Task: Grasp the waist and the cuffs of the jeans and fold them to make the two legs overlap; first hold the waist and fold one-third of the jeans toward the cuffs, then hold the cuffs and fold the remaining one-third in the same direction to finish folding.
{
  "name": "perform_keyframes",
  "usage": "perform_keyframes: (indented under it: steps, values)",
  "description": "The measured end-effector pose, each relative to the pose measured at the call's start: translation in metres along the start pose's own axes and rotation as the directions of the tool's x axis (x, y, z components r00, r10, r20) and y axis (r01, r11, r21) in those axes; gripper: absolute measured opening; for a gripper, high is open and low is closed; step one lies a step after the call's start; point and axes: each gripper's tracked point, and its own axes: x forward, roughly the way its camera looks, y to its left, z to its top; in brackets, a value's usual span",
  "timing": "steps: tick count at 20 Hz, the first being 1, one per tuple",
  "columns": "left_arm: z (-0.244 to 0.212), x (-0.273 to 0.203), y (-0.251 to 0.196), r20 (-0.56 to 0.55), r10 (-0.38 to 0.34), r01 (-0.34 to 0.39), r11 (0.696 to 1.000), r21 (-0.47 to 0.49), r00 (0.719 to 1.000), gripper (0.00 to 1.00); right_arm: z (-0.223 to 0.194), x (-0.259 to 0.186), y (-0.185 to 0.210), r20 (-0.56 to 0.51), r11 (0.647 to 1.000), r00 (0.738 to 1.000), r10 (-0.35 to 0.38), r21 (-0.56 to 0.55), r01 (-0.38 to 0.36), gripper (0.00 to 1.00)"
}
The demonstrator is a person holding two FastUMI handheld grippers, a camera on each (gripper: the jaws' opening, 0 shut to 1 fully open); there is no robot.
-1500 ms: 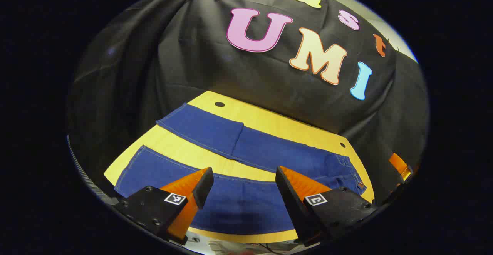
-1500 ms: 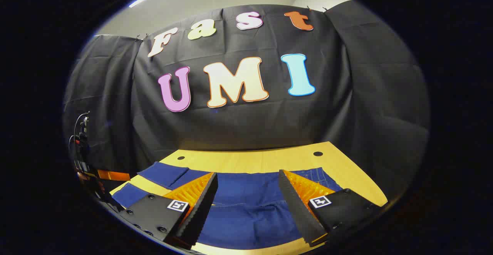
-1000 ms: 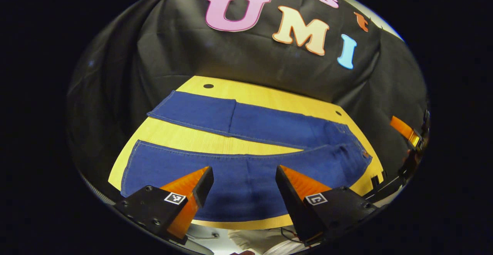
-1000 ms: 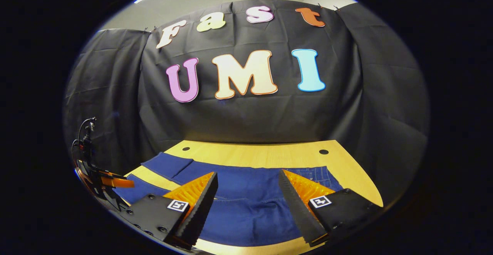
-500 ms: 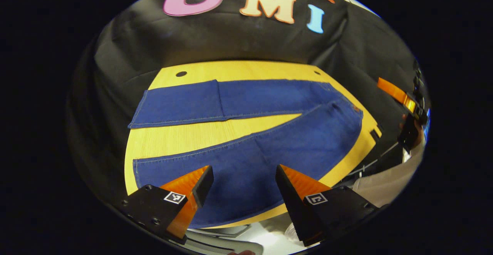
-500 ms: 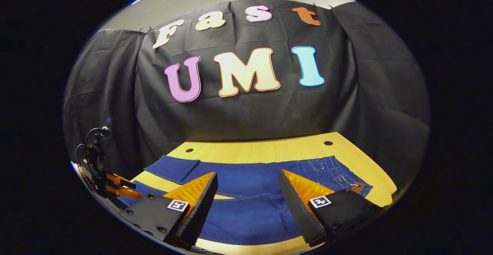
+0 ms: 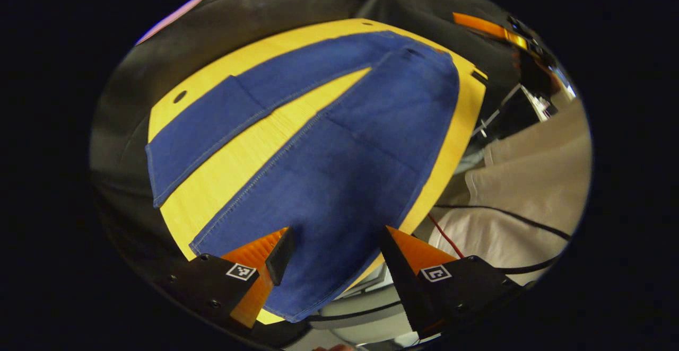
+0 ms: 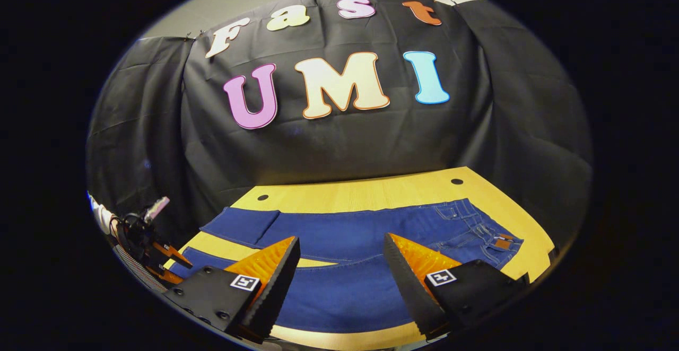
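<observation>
The jeans [image 7: 339, 165] lie flat on the surface [image 7: 254, 144] with legs splayed, just ahead of both hand-held grippers, left [image 7: 331, 253] and right [image 8: 342, 263], each with fingers apart and empty, so a shallow pinch may catch only one layer.

In the left gripper view we see the jeans [image 7: 339, 144] lying flat on the surface [image 7: 265, 144], legs spread apart in a V with a bare wedge of surface between them. The waist [image 7: 424, 62] sits toward the upper right of the frame, the cuffs toward the lower left. The left gripper [image 7: 331, 255] hangs over the nearer leg at the bottom centre, jaws apart. In the right gripper view the waist lies at right, and the right gripper [image 8: 342, 263] hovers over the nearer leg, jaws apart.
</observation>
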Motion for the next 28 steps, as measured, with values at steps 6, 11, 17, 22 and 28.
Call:
perform_keyframes:
  steps: [6, 11, 17, 22, 28]
  values:
    - [-0.031, 0.006, 0.002, -0.145, -0.071, 0.085, 0.992, 0.09, 0.987, 0.96, -0.004, -0.01, -0.005, 0.008, 0.998, 0.998, -0.058, -0.012, 0.058, 0.98]
    - [-0.042, 0.016, 0.001, -0.202, -0.082, 0.108, 0.987, 0.117, 0.976, 0.96, -0.018, -0.022, -0.015, -0.014, 0.994, 0.994, -0.111, -0.015, 0.111, 0.93]
    - [-0.053, 0.021, 0.002, -0.233, -0.068, 0.113, 0.976, 0.186, 0.97, 0.96, -0.021, -0.024, -0.015, -0.006, 0.99, 0.99, -0.141, 0.005, 0.141, 0.98]
    - [-0.055, 0.025, 0.004, -0.244, 0.026, 0.04, 0.965, 0.261, 0.969, 0.93, -0.026, -0.019, -0.014, -0.015, 0.99, 0.99, -0.144, 0.006, 0.144, 0.98]
    - [-0.057, 0.028, 0.004, -0.259, 0.044, 0.019, 0.972, 0.233, 0.965, 0.95, -0.033, -0.016, -0.014, -0.022, 0.989, 0.989, -0.146, 0.026, 0.147, 0.98]
